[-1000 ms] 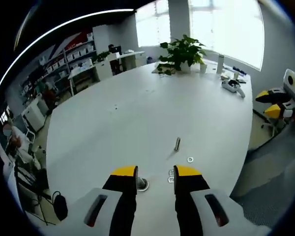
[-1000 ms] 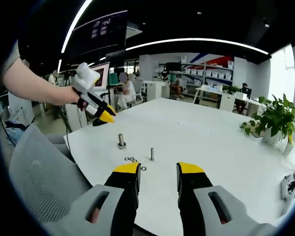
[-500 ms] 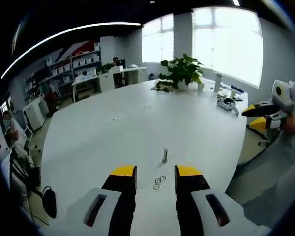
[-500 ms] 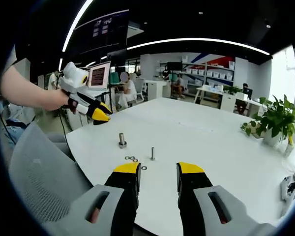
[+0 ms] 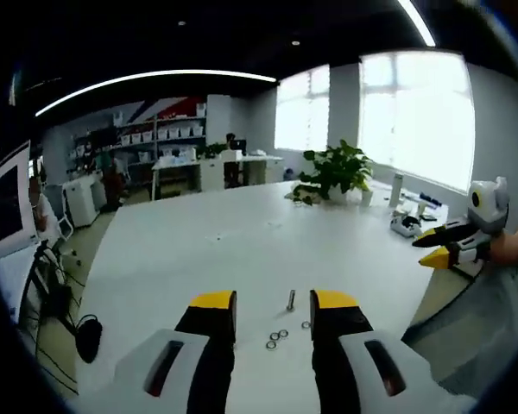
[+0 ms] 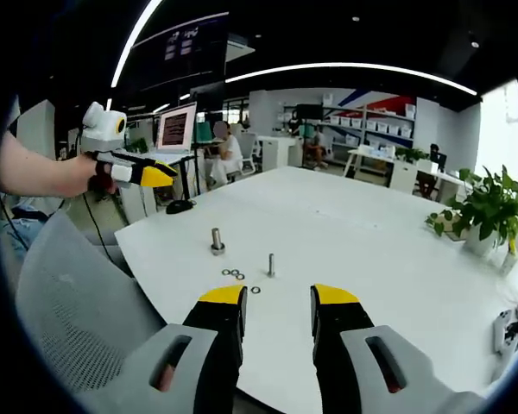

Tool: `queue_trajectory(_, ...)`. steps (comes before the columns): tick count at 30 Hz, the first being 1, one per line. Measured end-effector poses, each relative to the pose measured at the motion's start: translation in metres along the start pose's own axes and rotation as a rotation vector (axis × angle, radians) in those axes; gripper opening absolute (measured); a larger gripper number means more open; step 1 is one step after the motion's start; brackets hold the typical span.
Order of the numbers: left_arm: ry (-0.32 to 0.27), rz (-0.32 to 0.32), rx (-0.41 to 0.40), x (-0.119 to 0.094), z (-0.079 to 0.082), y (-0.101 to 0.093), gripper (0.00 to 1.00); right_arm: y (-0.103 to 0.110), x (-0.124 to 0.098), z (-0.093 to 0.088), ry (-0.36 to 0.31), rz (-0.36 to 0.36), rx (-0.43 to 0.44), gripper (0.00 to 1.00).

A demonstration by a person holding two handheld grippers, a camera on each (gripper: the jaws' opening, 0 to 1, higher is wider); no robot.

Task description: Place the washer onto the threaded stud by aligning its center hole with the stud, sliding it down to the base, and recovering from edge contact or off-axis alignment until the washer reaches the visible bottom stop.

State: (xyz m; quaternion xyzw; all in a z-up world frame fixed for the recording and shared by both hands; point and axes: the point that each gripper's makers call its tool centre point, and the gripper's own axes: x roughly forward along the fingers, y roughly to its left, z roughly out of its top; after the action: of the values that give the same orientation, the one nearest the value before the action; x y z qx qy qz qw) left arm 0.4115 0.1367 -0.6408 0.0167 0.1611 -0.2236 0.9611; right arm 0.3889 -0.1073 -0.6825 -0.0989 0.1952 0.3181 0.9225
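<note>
Both tools are held above a large white desk (image 6: 354, 224), each with its jaws apart and nothing between them.

In the right gripper view, the right tool (image 6: 277, 304) looks across the desk at the small parts near its near edge. A thin stud (image 6: 270, 264) stands upright just beyond the jaws. To its left stands a thicker bolt (image 6: 217, 241), also upright, on a wider base. Between them and closer to the camera lie the washers (image 6: 233, 274): a small cluster of rings flat on the desk, with a single washer (image 6: 255, 290) a little apart, nearest the stud. None of them is on the stud. The left tool (image 6: 147, 175) shows at the left, held in a hand (image 6: 73, 176) off the desk edge, above a grey chair (image 6: 69, 302); its yellow tips look close together from this angle, so its opening is judged from its own view. A plant (image 6: 488, 207) stands at the far right of the desk.

In the left gripper view, the left tool (image 5: 273, 308) frames the same stud (image 5: 290, 299) between its jaws, with washers (image 5: 276, 338) lying flat on the desk nearer the camera. The right tool (image 5: 445, 244) shows at the right edge, held beyond the desk. The plant (image 5: 337, 172) sits at the far side of the desk, before bright windows (image 5: 419, 116).
</note>
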Motion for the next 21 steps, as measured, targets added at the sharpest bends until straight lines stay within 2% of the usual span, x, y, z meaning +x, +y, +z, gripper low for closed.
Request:
queue_trajectory(2,-0.038,0.003,-0.001,-0.007,0.005,-0.003,0.33,0.003,0.001,0.0,0.003,0.009,-0.014,0.32)
queue_trajectory(4,-0.047,0.003,-0.015,-0.012,0.006,-0.004,0.33,0.004,0.001,-0.001,0.011,0.013,-0.023,0.32)
queue_trajectory(9,-0.107,0.028,0.012,-0.025,0.012,-0.006,0.31,0.006,0.003,-0.004,0.029,0.022,-0.026,0.32)
queue_trajectory(11,-0.203,0.014,0.014,-0.031,0.025,-0.009,0.31,0.005,0.003,-0.006,0.039,0.022,-0.025,0.32)
queue_trajectory(12,-0.229,0.037,0.03,-0.035,0.028,-0.005,0.31,0.003,0.003,-0.007,0.043,0.014,-0.028,0.32)
queue_trajectory(14,-0.21,0.083,0.013,-0.037,0.022,0.004,0.31,0.003,0.004,-0.008,0.048,0.014,-0.022,0.33)
queue_trajectory(16,-0.226,0.092,-0.019,-0.039,0.02,0.011,0.31,0.003,0.005,-0.012,0.064,0.018,-0.021,0.33)
queue_trajectory(18,-0.208,0.115,-0.043,-0.041,0.017,0.017,0.31,0.005,0.006,-0.013,0.073,0.025,-0.031,0.33)
queue_trajectory(21,-0.23,0.121,-0.036,-0.05,0.022,0.017,0.31,0.01,0.007,-0.014,0.086,0.039,-0.056,0.33)
